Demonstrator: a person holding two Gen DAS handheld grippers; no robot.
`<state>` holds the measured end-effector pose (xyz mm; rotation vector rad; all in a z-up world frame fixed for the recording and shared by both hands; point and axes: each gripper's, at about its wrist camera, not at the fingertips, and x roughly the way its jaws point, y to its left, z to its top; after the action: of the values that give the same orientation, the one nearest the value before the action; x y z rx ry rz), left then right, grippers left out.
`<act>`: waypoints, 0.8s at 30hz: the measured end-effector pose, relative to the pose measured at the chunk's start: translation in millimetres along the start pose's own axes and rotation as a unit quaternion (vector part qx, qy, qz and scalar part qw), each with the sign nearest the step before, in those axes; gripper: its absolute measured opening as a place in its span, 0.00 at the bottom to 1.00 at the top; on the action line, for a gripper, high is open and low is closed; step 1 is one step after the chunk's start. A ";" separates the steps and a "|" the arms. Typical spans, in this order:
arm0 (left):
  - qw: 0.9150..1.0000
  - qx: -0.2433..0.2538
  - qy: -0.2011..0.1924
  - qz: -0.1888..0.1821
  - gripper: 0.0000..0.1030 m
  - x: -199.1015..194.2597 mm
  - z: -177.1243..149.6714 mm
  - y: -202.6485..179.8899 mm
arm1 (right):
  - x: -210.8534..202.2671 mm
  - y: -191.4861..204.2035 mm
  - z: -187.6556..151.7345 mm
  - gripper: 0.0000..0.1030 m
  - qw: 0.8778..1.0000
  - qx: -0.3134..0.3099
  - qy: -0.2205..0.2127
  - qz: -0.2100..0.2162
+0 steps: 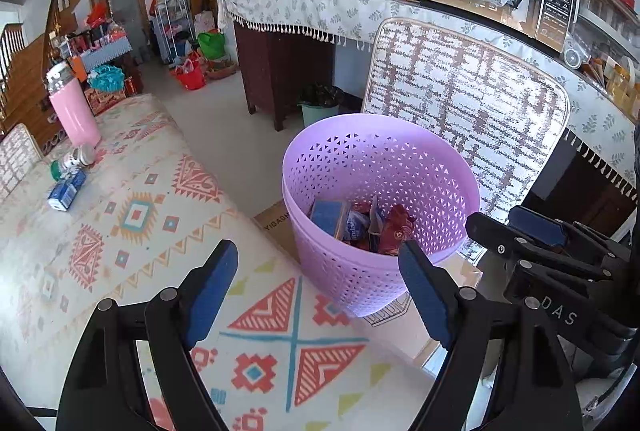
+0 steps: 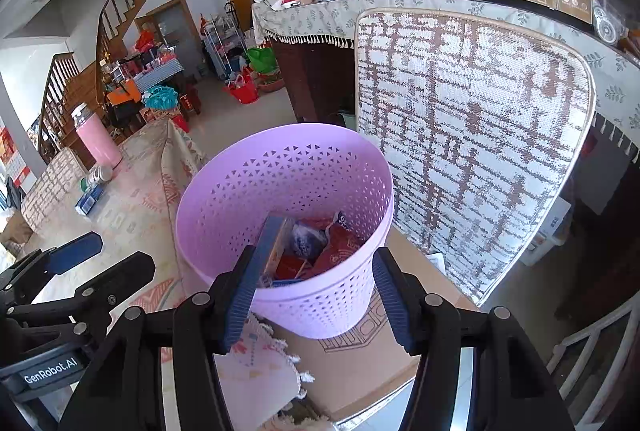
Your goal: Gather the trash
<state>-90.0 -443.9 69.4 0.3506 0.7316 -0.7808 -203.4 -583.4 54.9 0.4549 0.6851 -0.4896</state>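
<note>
A lilac perforated basket (image 1: 360, 283) stands on a cardboard box just off the table's edge. It holds a blue box (image 1: 328, 217) and red wrappers (image 1: 396, 227). My left gripper (image 1: 320, 287) hovers open over the patterned tablecloth (image 1: 140, 231), with nothing between its blue pads. A blue carton (image 1: 66, 191) and a small green-capped bottle (image 1: 74, 161) lie at the table's far left. In the right wrist view, my right gripper (image 2: 316, 295) is open and empty above the basket's (image 2: 280, 171) near wall, with the blue box (image 2: 276, 243) and wrappers (image 2: 340, 243) below.
A pink flask (image 1: 74, 111) stands behind the carton. A chair back with a woven cover (image 1: 460, 111) rises right behind the basket. Beyond it runs a counter (image 1: 320, 11) with jars, a mesh food cover and a microwave. The cardboard box (image 2: 360, 359) sits under the basket.
</note>
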 end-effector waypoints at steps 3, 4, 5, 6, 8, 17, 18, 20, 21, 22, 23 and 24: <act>1.000 0.004 -0.013 0.007 0.79 -9.2 -3.5 -1.9 | -6.9 0.2 -4.6 0.62 1.000 0.000 -0.002 -0.001; 1.000 0.005 -0.016 0.009 0.80 -11.5 -4.4 -2.6 | -8.7 0.6 -5.4 0.62 1.000 0.000 -0.003 -0.001; 1.000 0.007 -0.022 0.012 0.82 -15.6 -6.0 -3.4 | -10.4 1.0 -6.0 0.62 1.000 0.001 -0.003 -0.001; 1.000 0.007 -0.026 0.014 0.83 -18.4 -7.2 -3.8 | -12.1 1.3 -6.8 0.62 1.000 0.001 -0.003 -0.001; 0.999 0.008 -0.037 0.015 0.86 -24.1 -9.6 -4.4 | -16.5 1.1 -9.8 0.62 1.000 0.002 -0.004 -0.003; 0.998 0.019 -0.063 0.016 0.87 -43.3 -21.7 -16.2 | -29.3 0.6 -20.3 0.63 1.000 0.004 -0.004 -0.009; 0.997 0.020 -0.068 0.016 0.87 -46.3 -22.7 -17.7 | -30.5 0.8 -21.7 0.63 1.000 0.003 -0.004 -0.010; 0.997 0.018 -0.072 0.015 0.89 -50.9 -23.5 -18.8 | -33.6 0.9 -25.0 0.63 1.000 0.002 -0.004 -0.012; 0.997 0.014 -0.074 0.018 0.90 -54.0 -23.9 -19.1 | -35.0 0.4 -26.5 0.63 1.000 0.001 -0.004 -0.013; 0.997 0.012 -0.076 0.018 0.91 -56.0 -24.6 -19.3 | -36.8 0.1 -27.8 0.63 1.000 0.001 -0.005 -0.014; 0.996 0.008 -0.083 0.015 0.92 -59.8 -24.8 -18.9 | -37.9 0.3 -28.7 0.64 1.000 0.001 -0.006 -0.015; 0.996 0.005 -0.087 0.011 0.92 -62.3 -24.8 -18.5 | -40.1 -0.3 -30.3 0.64 1.000 0.001 -0.007 -0.017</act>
<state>-145.4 -411.1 95.8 0.2957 0.5597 -0.7836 -245.1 -556.1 61.7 0.4414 0.6800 -0.5242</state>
